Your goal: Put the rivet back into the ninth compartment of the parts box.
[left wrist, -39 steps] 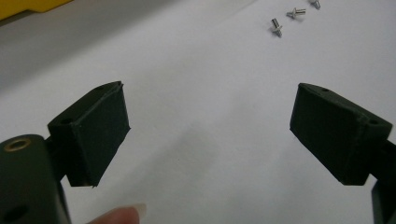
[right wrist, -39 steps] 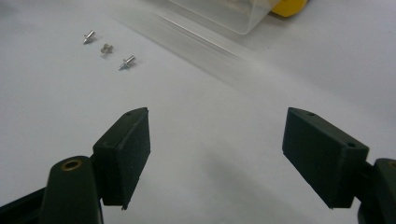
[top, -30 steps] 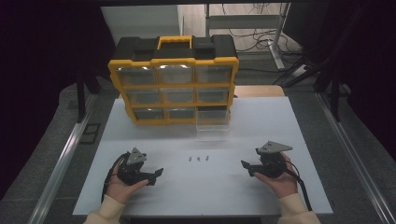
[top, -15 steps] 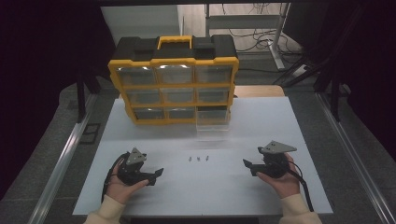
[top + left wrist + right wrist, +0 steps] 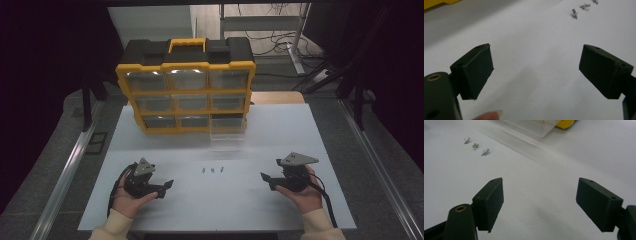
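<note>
Three tiny metal screws (image 5: 212,169) lie loose on the white table (image 5: 300,130) between the wide-open, empty left gripper (image 5: 167,186) and right gripper (image 5: 265,178), small enough to skid or roll away under a misjudged pinch.

A white table (image 5: 280,200) carried the work. At its far edge a yellow-and-black organiser case (image 5: 186,85) was stood upright. A clear plastic drawer (image 5: 228,131) was set on the surface, touching the case's lower right corner. Three small metal screws (image 5: 212,170) were laid in a short row near the table's middle.
</note>
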